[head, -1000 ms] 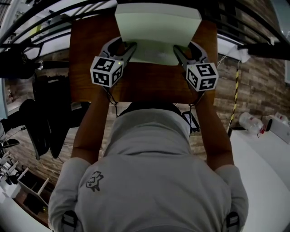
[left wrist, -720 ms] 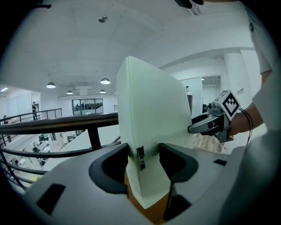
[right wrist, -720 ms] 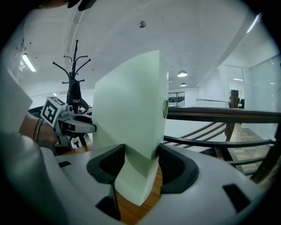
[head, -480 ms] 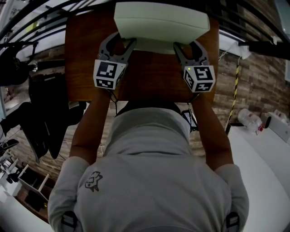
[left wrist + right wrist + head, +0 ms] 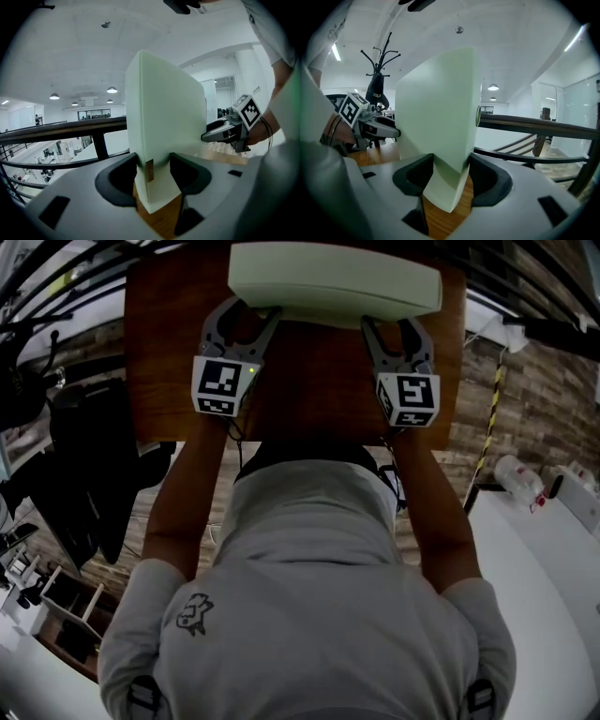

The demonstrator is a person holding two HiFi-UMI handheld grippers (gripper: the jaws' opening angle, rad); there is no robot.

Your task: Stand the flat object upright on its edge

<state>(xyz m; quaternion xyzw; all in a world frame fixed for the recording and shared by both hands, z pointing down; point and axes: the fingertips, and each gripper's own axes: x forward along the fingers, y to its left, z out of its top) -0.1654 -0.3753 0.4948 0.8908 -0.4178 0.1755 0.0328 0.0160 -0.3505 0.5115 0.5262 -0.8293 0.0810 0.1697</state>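
Observation:
A thick pale green slab [image 5: 335, 282] stands tilted up on its long edge at the far side of the wooden table [image 5: 309, 381]. My left gripper [image 5: 246, 317] is shut on the slab's near left corner, and my right gripper [image 5: 394, 324] is shut on its near right corner. In the left gripper view the slab [image 5: 164, 117] rises between the left gripper's [image 5: 153, 171] jaws, its lower corner just above the wood. The right gripper view shows the slab [image 5: 438, 112] the same way, pinched in the right gripper [image 5: 451, 172].
A dark railing [image 5: 534, 126] runs beyond the table's far edge. A coat rack [image 5: 379, 70] stands at the left of the right gripper view. A white counter [image 5: 548, 568] with bottles [image 5: 516, 476] lies to my right, dark furniture [image 5: 84, 465] to my left.
The slab has been tipped up from a flatter lean to nearly upright. Both grippers, still clamped on it, have moved forward and away from me.

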